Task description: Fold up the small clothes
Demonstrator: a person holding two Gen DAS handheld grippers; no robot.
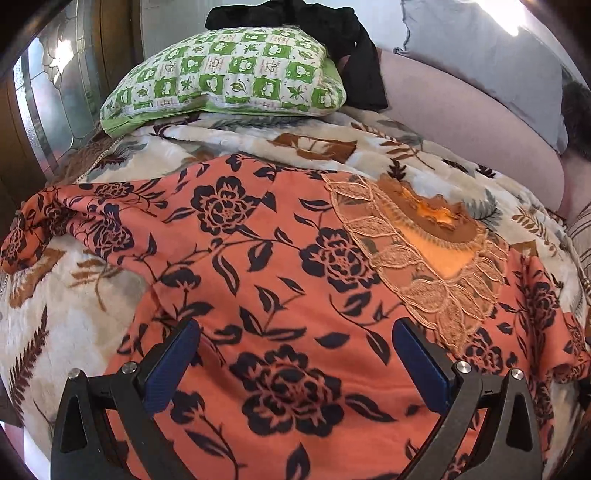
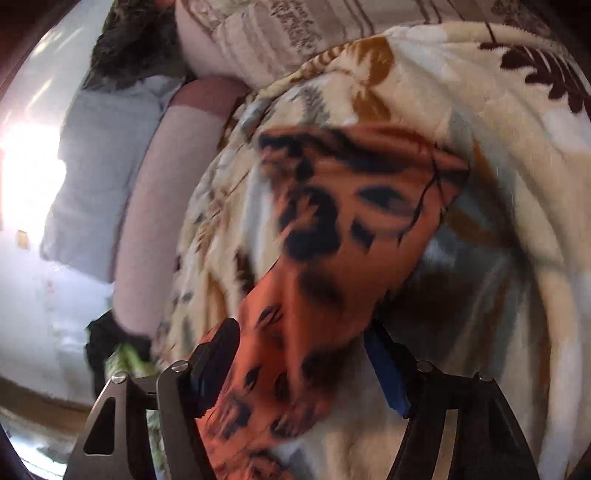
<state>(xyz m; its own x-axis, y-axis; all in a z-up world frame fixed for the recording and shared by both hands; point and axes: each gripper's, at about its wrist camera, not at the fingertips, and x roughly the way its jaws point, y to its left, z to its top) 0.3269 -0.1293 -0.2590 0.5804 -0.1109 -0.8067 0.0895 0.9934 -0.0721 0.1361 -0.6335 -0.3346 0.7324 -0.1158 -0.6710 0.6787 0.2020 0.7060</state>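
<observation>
An orange top with dark flowers [image 1: 258,258] lies spread on a leaf-print blanket [image 1: 66,321], its lace neckline [image 1: 417,251] to the right and one sleeve [image 1: 55,221] reaching left. My left gripper [image 1: 295,354] is open and hovers just above the body of the top. In the right wrist view the picture is blurred; the other sleeve of the top [image 2: 332,240] runs between the fingers of my right gripper [image 2: 303,354], whose jaws stand apart around the cloth.
A green checked pillow [image 1: 229,74] and a black garment [image 1: 332,33] lie at the head of the bed. A grey pillow [image 1: 480,66] and a pink bolster [image 1: 461,122] lie along the right. A striped cloth [image 2: 288,33] lies beyond the blanket.
</observation>
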